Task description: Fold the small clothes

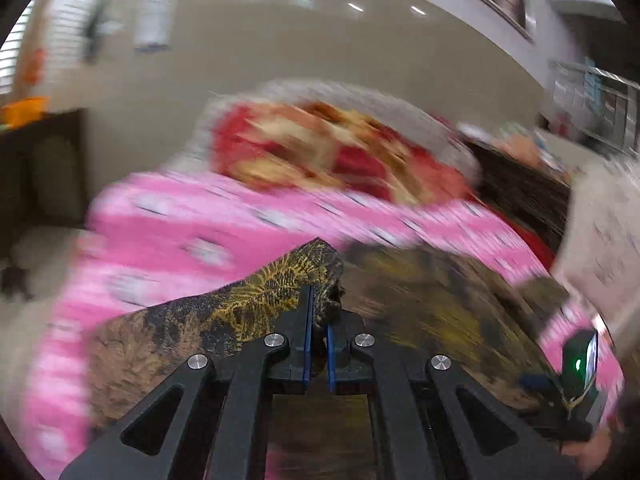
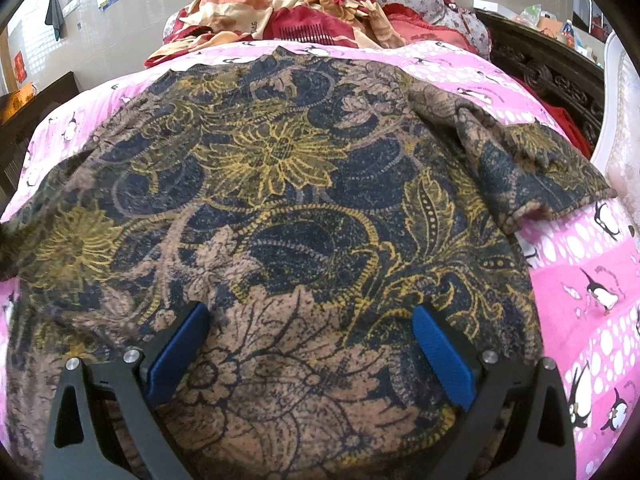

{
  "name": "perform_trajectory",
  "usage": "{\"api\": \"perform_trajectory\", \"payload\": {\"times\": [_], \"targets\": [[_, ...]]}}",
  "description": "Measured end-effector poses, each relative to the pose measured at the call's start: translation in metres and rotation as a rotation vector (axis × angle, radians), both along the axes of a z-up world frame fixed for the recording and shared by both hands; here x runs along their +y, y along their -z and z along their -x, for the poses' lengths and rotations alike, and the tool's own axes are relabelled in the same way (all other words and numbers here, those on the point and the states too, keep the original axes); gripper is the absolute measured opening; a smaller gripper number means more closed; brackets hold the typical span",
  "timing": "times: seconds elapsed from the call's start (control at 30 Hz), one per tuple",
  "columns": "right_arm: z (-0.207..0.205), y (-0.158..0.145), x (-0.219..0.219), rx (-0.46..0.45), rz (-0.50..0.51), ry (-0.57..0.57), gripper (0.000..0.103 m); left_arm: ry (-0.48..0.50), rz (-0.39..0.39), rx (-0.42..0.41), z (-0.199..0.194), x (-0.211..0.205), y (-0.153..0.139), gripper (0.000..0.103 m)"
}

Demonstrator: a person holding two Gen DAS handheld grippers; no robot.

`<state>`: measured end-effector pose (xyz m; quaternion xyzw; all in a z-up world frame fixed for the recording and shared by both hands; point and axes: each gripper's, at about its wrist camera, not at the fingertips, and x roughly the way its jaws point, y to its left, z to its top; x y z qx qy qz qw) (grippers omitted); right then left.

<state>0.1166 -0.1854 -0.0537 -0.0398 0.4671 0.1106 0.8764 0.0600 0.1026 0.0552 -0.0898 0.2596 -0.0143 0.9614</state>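
left tool (image 1: 319,320) pinches shirt (image 2: 272,208); right tool (image 2: 310,312) spread — sleeve (image 2: 536,168) visible

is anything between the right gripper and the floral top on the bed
Nothing visible. The right gripper hangs open directly over the floral top, which lies spread on the pink penguin sheet with no object between jaws and fabric. The left gripper is already shut on an edge of the top.

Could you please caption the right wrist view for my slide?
Open right gripper over a floral shirt spread on a pink bedspread.
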Motion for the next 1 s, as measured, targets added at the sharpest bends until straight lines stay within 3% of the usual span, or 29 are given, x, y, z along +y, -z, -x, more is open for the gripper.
{"api": "perform_trajectory", "payload": {"times": [0.07, 0.2, 0.27, 0.3, 0.33, 0.5, 0.6, 0.67, 0.73, 0.8, 0.87, 0.97, 1.0], "targets": [[0.002, -0.010, -0.002, 0.009, -0.037, -0.015, 0.100, 0.077, -0.010, 0.058, -0.021, -0.038, 0.033, 0.000], [0.009, -0.039, 0.003, -0.051, -0.071, -0.066, 0.100, 0.141, -0.058, 0.277, -0.035, -0.080, 0.097, 0.000], [0.008, -0.051, 0.007, -0.075, -0.085, -0.093, 0.100, 0.141, -0.042, 0.244, -0.027, -0.080, 0.088, 0.004], [0.007, -0.055, 0.010, -0.083, -0.098, -0.106, 0.100, 0.147, -0.015, 0.233, -0.024, -0.079, 0.083, 0.018], [0.004, -0.060, 0.013, -0.087, -0.123, -0.122, 0.100, 0.155, 0.009, 0.232, -0.022, -0.077, 0.080, 0.023], [-0.009, -0.073, 0.027, -0.055, -0.274, -0.195, 0.099, 0.211, 0.019, 0.234, 0.032, -0.067, 0.076, 0.023], [-0.013, -0.069, 0.042, -0.033, -0.357, -0.288, 0.099, 0.146, 0.021, 0.275, 0.053, -0.043, 0.092, 0.023], [-0.016, -0.057, 0.054, -0.001, -0.376, -0.326, 0.096, 0.110, 0.135, 0.287, 0.066, -0.020, 0.108, 0.022], [-0.025, -0.041, 0.068, 0.044, -0.393, -0.349, 0.086, 0.086, 0.177, 0.254, 0.076, -0.013, 0.108, 0.022], [-0.040, -0.021, 0.091, 0.118, -0.411, -0.393, 0.072, 0.077, 0.130, 0.254, 0.076, -0.021, 0.109, 0.022], [-0.048, -0.004, 0.105, 0.142, -0.355, -0.363, 0.068, 0.068, 0.060, 0.249, 0.075, -0.032, 0.109, 0.023], [-0.057, 0.004, 0.114, 0.122, -0.420, -0.384, 0.062, 0.063, 0.028, 0.245, 0.075, -0.035, 0.109, 0.024], [-0.059, 0.004, 0.115, 0.134, -0.451, -0.401, 0.037, 0.064, 0.036, 0.243, 0.075, -0.035, 0.109, 0.024]]}}
